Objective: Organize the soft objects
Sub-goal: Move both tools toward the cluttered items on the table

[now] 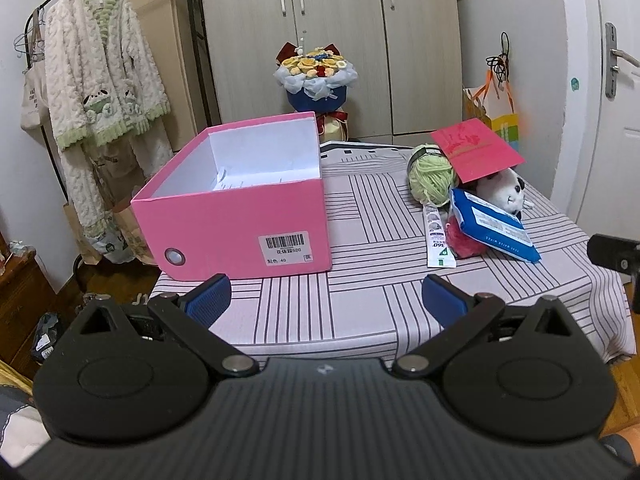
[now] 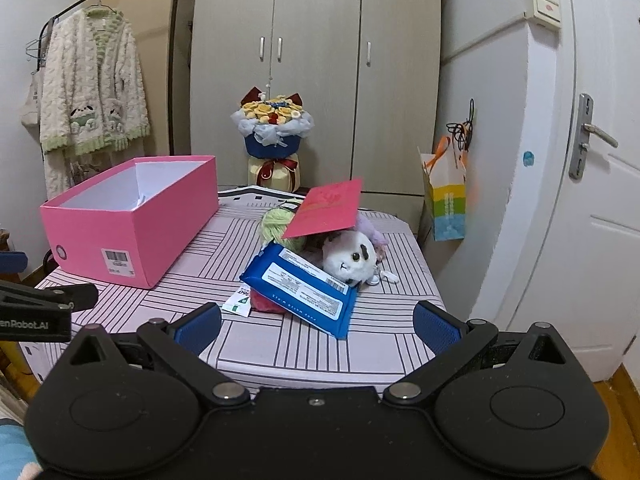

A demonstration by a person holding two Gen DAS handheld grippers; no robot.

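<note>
Pink box (image 1: 240,216): open-topped, rectangular, white inside, on the left part of the counter (image 1: 360,300). Its long axis runs from the near edge toward the wardrobe (image 1: 332,40); the short end with barcode label and metal-ringed hole faces the cameras. A slip of paper lies inside.

Pile of items, right part of the counter, well apart from the box:
- Green yarn ball (image 1: 430,176), round, loosely wound, at the far left of the pile.
- Plush toy (image 2: 352,256), white with dark patches, face turned toward the right wrist camera.
- Blue wipes pack (image 2: 304,292), flat and rectangular, propped aslant on the pile, long axis running diagonally from far left to near right.
- Red card (image 2: 328,210), flat, tilted, lying on top of yarn and toy.
- Red fluffy item (image 1: 464,240), mostly hidden under the pack.
- White tube (image 1: 438,236), narrow, long axis pointing away from the near edge.

Left gripper (image 1: 326,296): jaws spread wide, holding nothing, above the near edge of the counter.
Right gripper (image 2: 316,324): jaws spread wide, holding nothing, in front of the pile.
</note>
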